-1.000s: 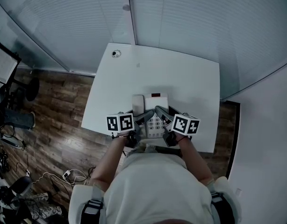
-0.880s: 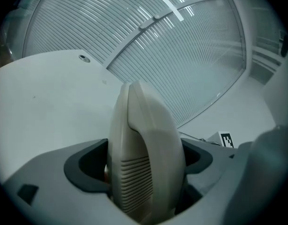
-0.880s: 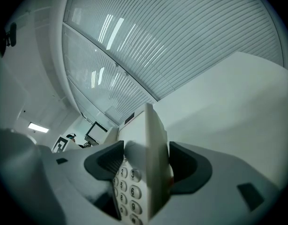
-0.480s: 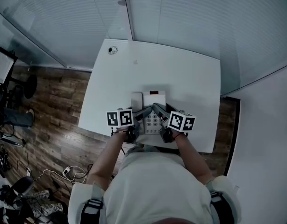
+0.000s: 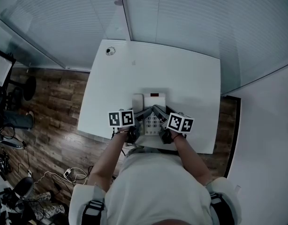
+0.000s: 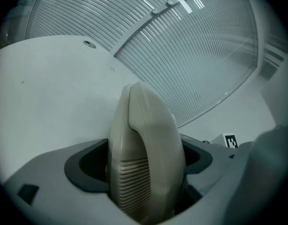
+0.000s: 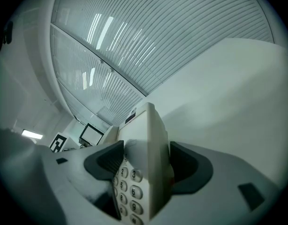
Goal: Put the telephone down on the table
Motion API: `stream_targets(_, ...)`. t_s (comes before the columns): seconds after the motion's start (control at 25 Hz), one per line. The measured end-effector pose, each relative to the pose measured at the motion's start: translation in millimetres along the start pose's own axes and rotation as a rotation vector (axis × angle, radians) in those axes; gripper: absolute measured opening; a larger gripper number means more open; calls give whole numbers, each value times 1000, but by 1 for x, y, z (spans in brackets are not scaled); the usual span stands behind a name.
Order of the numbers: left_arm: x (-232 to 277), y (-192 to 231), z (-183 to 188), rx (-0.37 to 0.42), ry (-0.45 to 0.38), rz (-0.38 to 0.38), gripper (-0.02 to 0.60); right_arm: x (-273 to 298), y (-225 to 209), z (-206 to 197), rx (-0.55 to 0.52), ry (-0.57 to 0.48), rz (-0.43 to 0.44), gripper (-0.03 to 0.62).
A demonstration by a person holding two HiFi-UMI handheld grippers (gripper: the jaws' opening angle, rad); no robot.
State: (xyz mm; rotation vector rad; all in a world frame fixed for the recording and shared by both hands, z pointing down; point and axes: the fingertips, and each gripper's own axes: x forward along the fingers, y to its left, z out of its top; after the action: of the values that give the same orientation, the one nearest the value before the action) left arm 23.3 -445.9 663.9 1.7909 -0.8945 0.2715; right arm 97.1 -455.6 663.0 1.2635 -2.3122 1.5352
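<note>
A white desk telephone [image 5: 151,108] with a keypad and a handset on its left side is held over the near part of the white table [image 5: 191,78]. My left gripper [image 5: 143,116] is shut on the handset side; in the left gripper view the ribbed handset [image 6: 145,158] fills the space between the jaws. My right gripper [image 5: 158,112] is shut on the telephone's right edge, and the keypad [image 7: 129,184] shows beside the jaw in the right gripper view. Whether the telephone's underside touches the table is hidden.
A small round fitting [image 5: 110,51] sits at the table's far left corner. Ribbed glass walls [image 5: 181,18] close in behind the table. Wood floor with cables [image 5: 69,175] and stands lies to the left. The table's near edge is right under my hands.
The two grippers and the telephone have shifted slightly away from me over the table. Both grips are unchanged.
</note>
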Motion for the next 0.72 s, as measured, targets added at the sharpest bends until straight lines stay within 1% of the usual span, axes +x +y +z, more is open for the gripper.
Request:
stream_targets(0.4, 1, 1, -1, 11, -4, 22, 426, 2, -2, -2, 44, 19, -1, 308)
stream_targets(0.72, 1, 3, -2, 27, 0, 39, 426, 3, -4, -4, 31, 27, -8, 308)
